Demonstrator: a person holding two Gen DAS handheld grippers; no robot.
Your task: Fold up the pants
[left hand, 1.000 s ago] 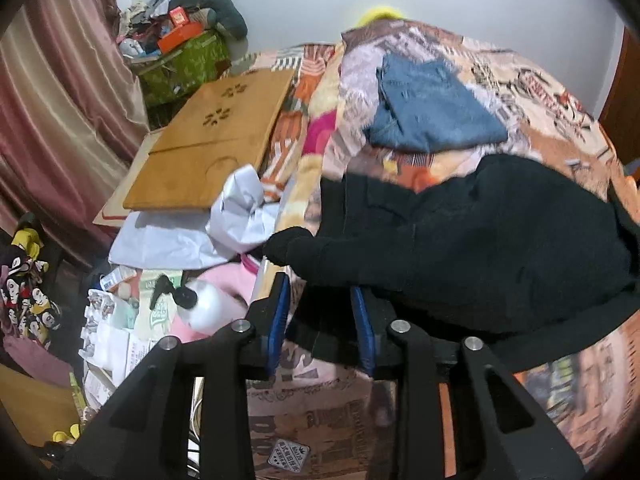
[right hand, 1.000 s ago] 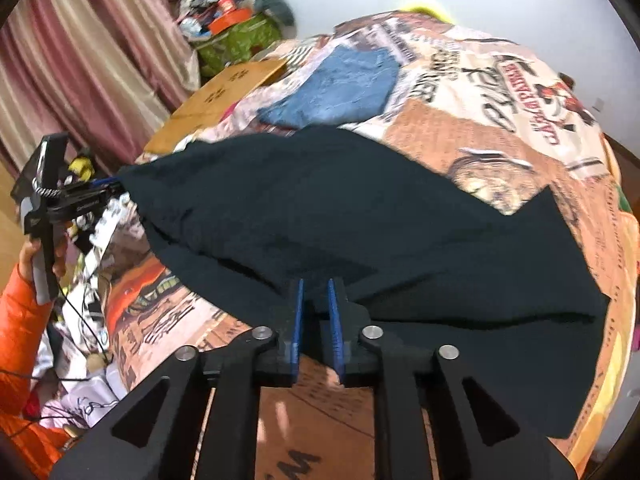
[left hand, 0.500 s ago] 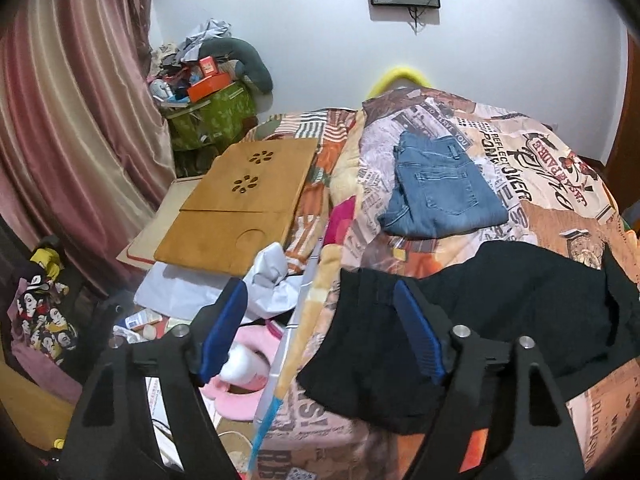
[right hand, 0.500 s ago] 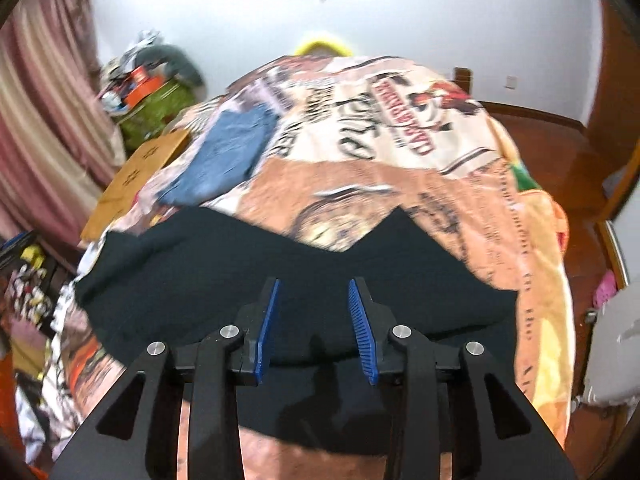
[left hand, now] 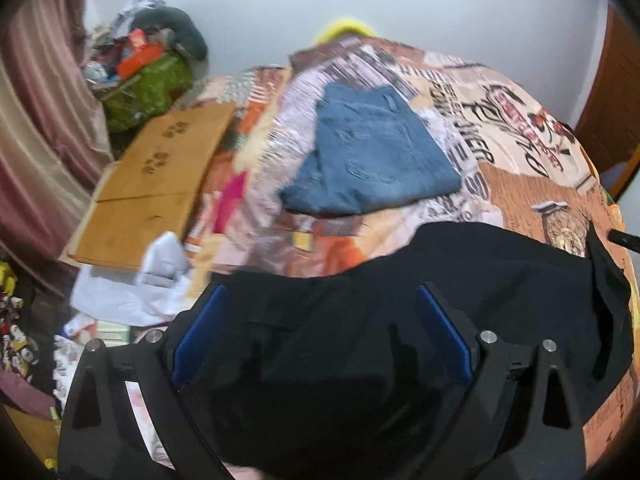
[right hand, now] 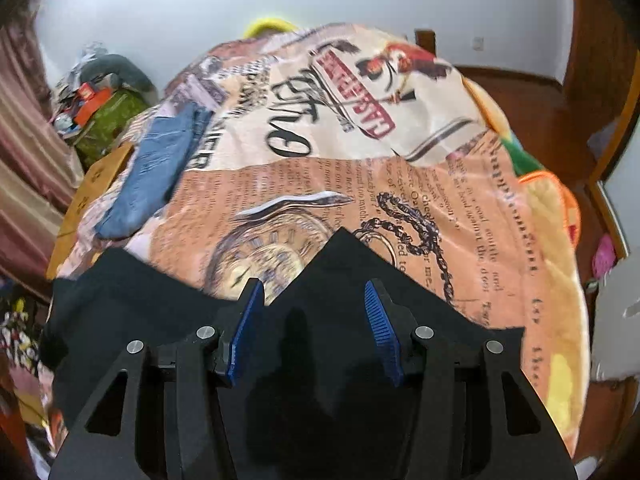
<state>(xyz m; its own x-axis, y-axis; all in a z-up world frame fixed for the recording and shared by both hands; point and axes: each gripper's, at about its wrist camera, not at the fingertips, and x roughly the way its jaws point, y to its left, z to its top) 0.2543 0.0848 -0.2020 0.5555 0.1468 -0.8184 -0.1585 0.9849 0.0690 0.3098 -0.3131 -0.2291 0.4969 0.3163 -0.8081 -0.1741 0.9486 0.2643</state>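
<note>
Tongs, both pairs, stand with jaws wide apart and nothing between the blue pads. The left gripper (left hand: pixel 320 332) hangs over one end of the black pants (left hand: pixel 460 280); the right gripper (right hand: pixel 314 324) hangs over the other end, above a notch where two dark points of cloth meet. Whether either pair touches the cloth cannot be told.

The pants lie spread across the near part of the bed (right hand: pixel 460 184), on its printed cover, with one end at or near the left edge of the mattress. A folded pair of jeans (left hand: pixel 372 152) lies well apart, further up the bed. A wooden board (left hand: pixel 160 184) and white paper (left hand: pixel 160 264) sit beside the bed on the left.

Handling, as judged: the cloth looks soft, light and limp, so it should drape and sag wherever unsupported and may drag on the plush cover. Best hold is probably a doubled edge, such as waistband or hem, pinched at two corners at once to keep the fold square.

Hard to make out: the black cloth shows almost no seams or creases, so waist and leg ends cannot be told apart, nor how many layers lie stacked. Both views are blurred. The near edge of the pants is hidden behind the gripper bodies.
</note>
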